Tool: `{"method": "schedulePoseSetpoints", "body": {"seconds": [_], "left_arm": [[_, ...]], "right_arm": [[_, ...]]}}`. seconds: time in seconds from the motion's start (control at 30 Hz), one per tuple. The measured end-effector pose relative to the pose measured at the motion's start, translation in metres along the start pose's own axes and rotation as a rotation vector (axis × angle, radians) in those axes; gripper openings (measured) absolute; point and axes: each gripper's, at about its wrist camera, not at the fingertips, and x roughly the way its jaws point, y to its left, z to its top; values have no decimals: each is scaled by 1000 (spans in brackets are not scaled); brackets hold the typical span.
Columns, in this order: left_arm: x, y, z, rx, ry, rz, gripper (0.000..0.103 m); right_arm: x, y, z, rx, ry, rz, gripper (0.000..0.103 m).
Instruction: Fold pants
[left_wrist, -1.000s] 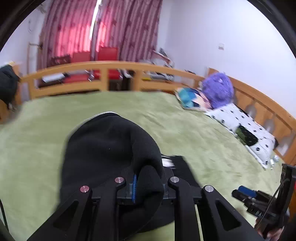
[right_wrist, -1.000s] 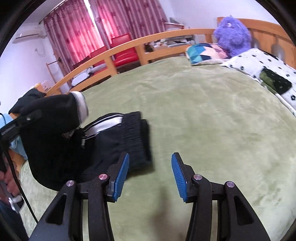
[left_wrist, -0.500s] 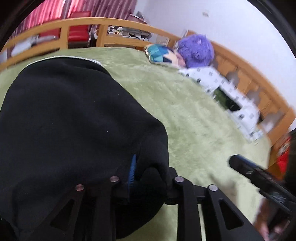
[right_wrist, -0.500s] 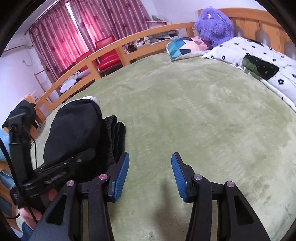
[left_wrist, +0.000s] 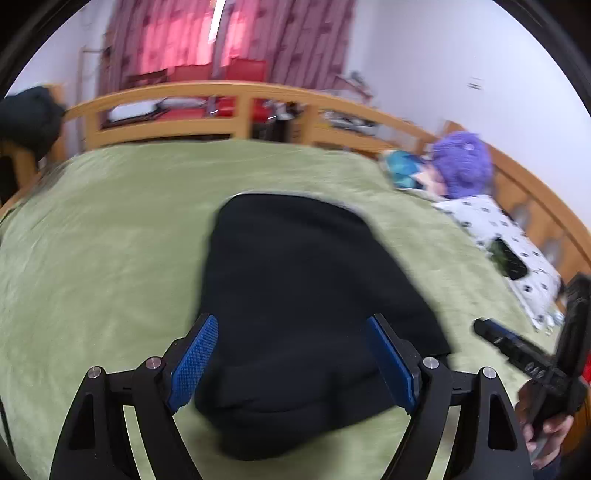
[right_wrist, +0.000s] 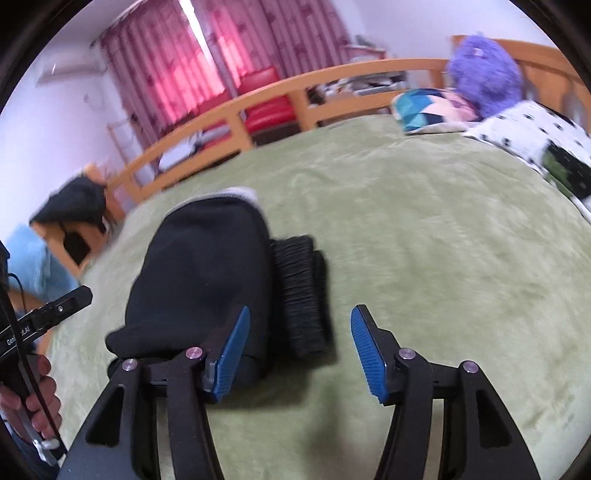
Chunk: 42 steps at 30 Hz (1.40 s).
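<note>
The black pants (left_wrist: 295, 295) lie folded in a compact bundle on the green bed cover (left_wrist: 92, 240). My left gripper (left_wrist: 295, 362) is open, its blue pads either side of the bundle's near end, holding nothing. In the right wrist view the pants (right_wrist: 207, 280) lie left of centre, with the ribbed waistband (right_wrist: 303, 295) showing along the right side. My right gripper (right_wrist: 299, 354) is open and empty, just in front of the waistband. The left gripper's body (right_wrist: 48, 314) shows at the left edge.
A wooden bed rail (left_wrist: 221, 110) runs along the far side. A purple plush toy (left_wrist: 461, 166), a colourful cushion (right_wrist: 424, 107) and a spotted white pillow (left_wrist: 498, 240) lie at the right. A dark garment (right_wrist: 70, 206) hangs on the rail at the left.
My left gripper has opened and let go of the pants, and the folded part now lies flat on the bundle. My right gripper has stayed open near the waistband.
</note>
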Motion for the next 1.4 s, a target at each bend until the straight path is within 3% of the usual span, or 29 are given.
{"method": "schedulePoseSetpoints", "body": {"seconds": [0.13, 0.23, 0.3, 0.33, 0.4, 0.5, 0.57, 0.67, 0.73, 0.83, 0.9, 1.03, 1.17, 1.23, 1.3, 1.37, 1.4], "left_arm": [[41, 51, -17, -118, 84, 15, 80], [77, 59, -39, -160, 160, -8, 80], [85, 61, -64, -207, 196, -70, 80], [84, 63, -77, -233, 194, -101, 80], [77, 59, -89, -180, 154, -107, 81], [68, 70, -78, -230, 178, -172, 80], [63, 80, -66, -248, 166, -194, 80], [60, 86, -43, -188, 123, -158, 81], [70, 90, -24, -149, 116, -169, 83], [102, 92, -9, -165, 171, -187, 84], [120, 90, -7, -166, 196, -223, 84], [148, 90, -18, -163, 229, -266, 87], [160, 88, -21, -141, 249, -331, 93], [166, 88, -21, -175, 254, -337, 94], [164, 87, -19, -194, 249, -323, 87], [159, 83, -18, -189, 227, -320, 64], [153, 80, -18, -179, 214, -350, 59]], "right_arm": [[31, 25, 3, -25, 28, 41, 57], [58, 34, -4, -54, 83, -14, 56], [78, 31, -12, -68, 152, -60, 56], [87, 26, -16, -62, 181, -72, 55], [94, 14, -23, -32, 217, -59, 56], [81, 7, -19, -23, 219, -33, 56], [63, 5, -13, -16, 158, -15, 58], [52, -2, -1, 13, 82, -8, 81], [65, -6, 8, 29, 121, 50, 81], [96, -5, 21, -1, 168, 79, 83], [118, -6, 21, -8, 215, 74, 83], [149, -23, 13, 49, 313, 162, 89], [162, -32, 8, 79, 331, 194, 102], [164, -22, 6, 44, 307, 176, 102], [166, -7, 3, -9, 283, 160, 100], [161, -4, 1, -37, 260, 144, 84], [155, -4, 1, -49, 245, 144, 78]]}}
